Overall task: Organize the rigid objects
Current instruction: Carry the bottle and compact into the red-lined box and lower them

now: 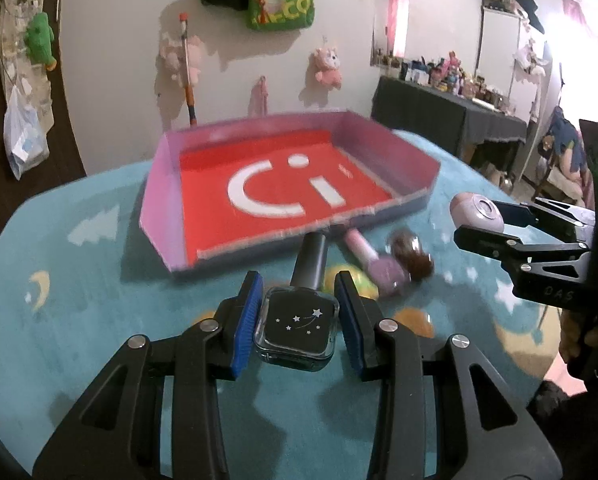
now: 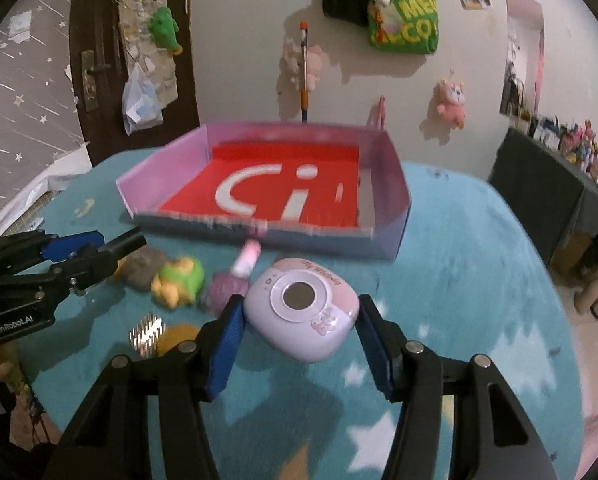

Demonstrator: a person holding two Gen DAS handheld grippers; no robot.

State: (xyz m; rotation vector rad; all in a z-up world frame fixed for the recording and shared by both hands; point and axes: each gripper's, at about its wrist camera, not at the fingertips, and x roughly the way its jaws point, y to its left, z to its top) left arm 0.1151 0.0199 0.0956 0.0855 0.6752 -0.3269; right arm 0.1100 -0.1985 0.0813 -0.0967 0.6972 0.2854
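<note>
Left gripper [image 1: 299, 320]: its blue fingers [image 1: 245, 320] press on both sides of a dark square bottle, so they are nearly closed around it.
Dark bottle [image 1: 297, 330]: it has small silver stars on its flat side. Its long black cap [image 1: 311, 258] points away from the camera, toward the box. The bottle's long line runs the same way as the fingers.
Right gripper [image 2: 299, 332]: its fingers are partly open and squeeze a round lilac gadget on its left and right sides.
Lilac gadget [image 2: 303, 314]: it looks like a tiny camera or printer, with a grey circle on top that faces up. It is tipped a little.
Pink nail polish [image 1: 375, 260]: it lies flat on the bench, close to the box. Its pale pink cap points at the box wall.
Brown thing [image 1: 413, 256]: just beside the pink polish. It is too blurry to tell what it is.
Box [image 1: 159, 184]: a wide, low box with lilac walls and a red floor with a white mark. It sits on the bench behind everything.
Bench [image 1: 99, 280]: covered with a soft blue cloth with stars and moons.
</note>
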